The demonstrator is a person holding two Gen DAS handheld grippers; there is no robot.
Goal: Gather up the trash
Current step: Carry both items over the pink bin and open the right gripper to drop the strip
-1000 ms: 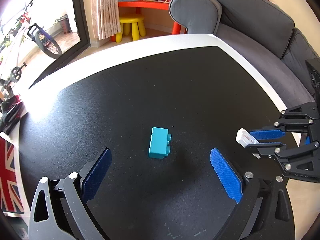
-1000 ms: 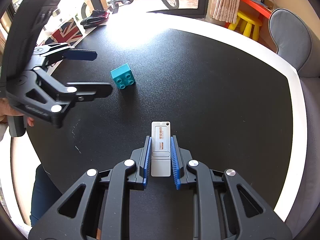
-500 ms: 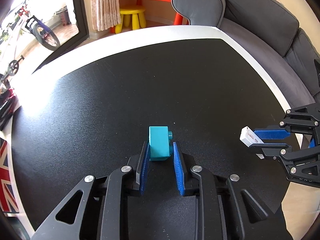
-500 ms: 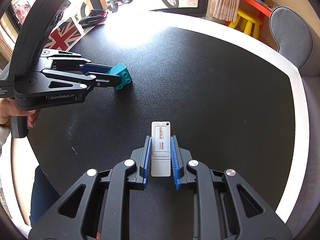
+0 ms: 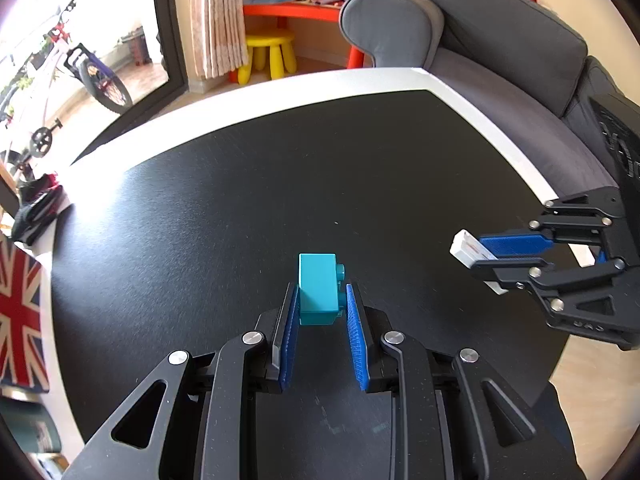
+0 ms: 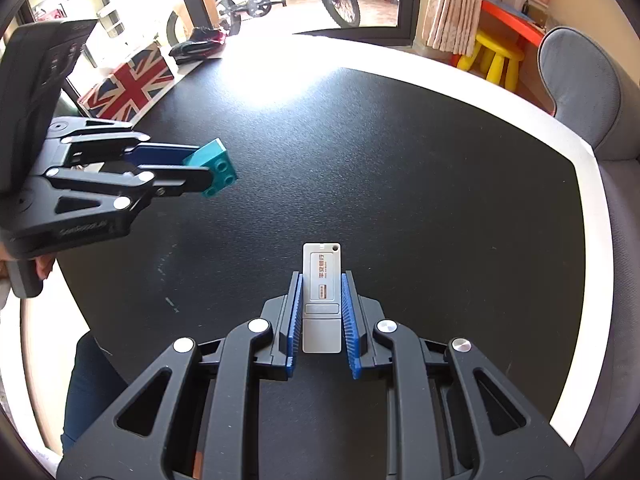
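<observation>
Left gripper [image 5: 319, 304]: clamped on a small teal plastic building brick [image 5: 318, 288]; the blue ribbed pads press its two long sides, studs facing the right-hand pad.
Brick's place: between the left gripper's fingertips, its far half sticking out past them; in the right wrist view it [image 6: 214, 168] hangs above the tabletop, off the surface.
Right gripper [image 6: 322, 300]: clamped on a flat silver-grey plastic stick with an orange-printed label and a small hole at its far corner [image 6: 322, 292]; pads grip its two long edges.
Stick's place: upright along the right gripper's fingers, the labelled half reaching beyond the tips; from the left wrist view its white end [image 5: 468, 248] pokes out toward the left gripper.
Grippers to each other: well apart, the right one [image 5: 486, 258] off to the right of the left, tips pointing across.
Surface below both: round black table with a white rim [image 5: 280, 184], bare under the tips.
Beyond the left gripper's tips: grey fabric sofa [image 5: 500, 52], yellow plastic stool [image 5: 270, 54].
Person: a hand [image 6: 40, 268] grips the left gripper's handle at the left edge.
</observation>
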